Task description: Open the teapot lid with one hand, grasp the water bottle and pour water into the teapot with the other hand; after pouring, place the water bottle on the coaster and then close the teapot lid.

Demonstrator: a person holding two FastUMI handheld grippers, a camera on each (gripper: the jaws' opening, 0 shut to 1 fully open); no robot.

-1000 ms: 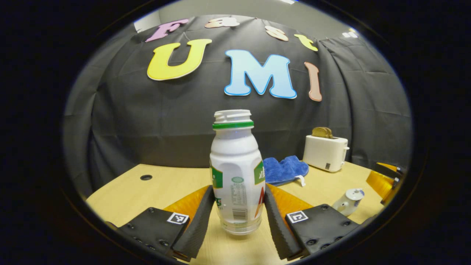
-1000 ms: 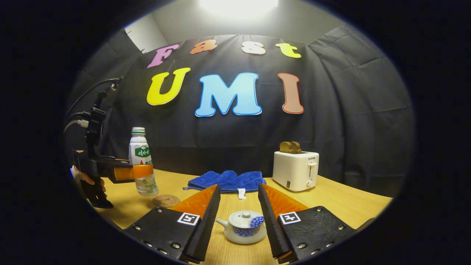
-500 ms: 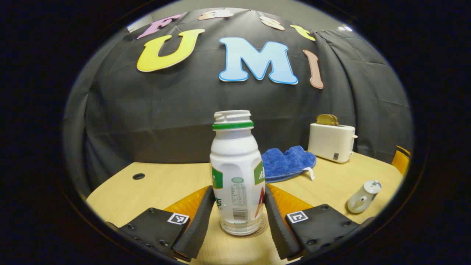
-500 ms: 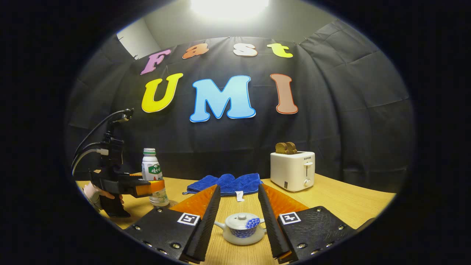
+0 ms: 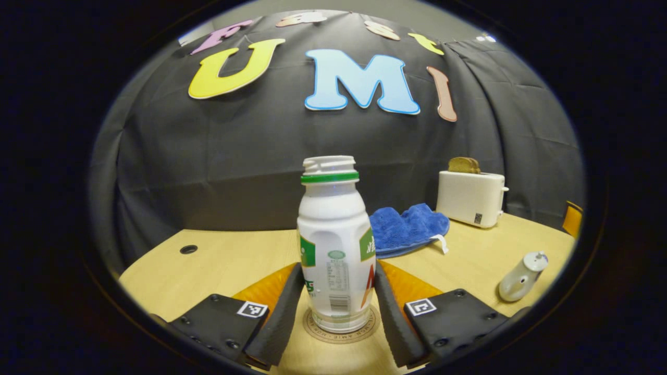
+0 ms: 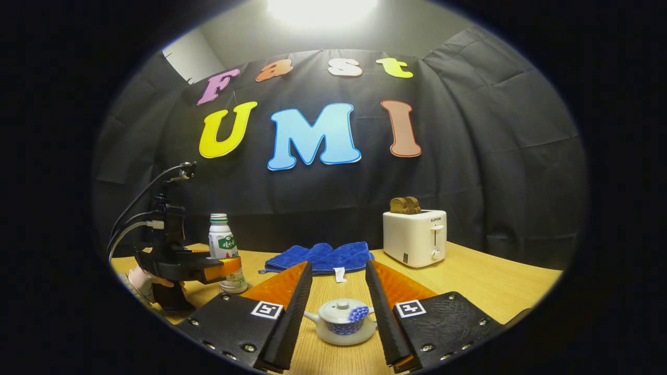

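A: Right, where is the water bottle (image 5: 333,245) sitting?

B: Upright on the coaster (image 5: 341,328); the left gripper (image 5: 338,291) is clamping its lower half, both fingers pressing its sides.

A: And the teapot (image 6: 341,323)?

B: Resting on the surface (image 6: 484,286), lid on, between the fingers of the right gripper (image 6: 338,302); those are standing apart, touching nothing; a blue cloth (image 6: 320,258) and toaster (image 6: 414,237) are lying behind.

Recording booth staged as a home kitchen corner.
Black cloth wall (image 6: 495,156) behind wooden table (image 6: 484,286) (toaster (image 6: 415,237), blue towel (image 6: 320,257)).
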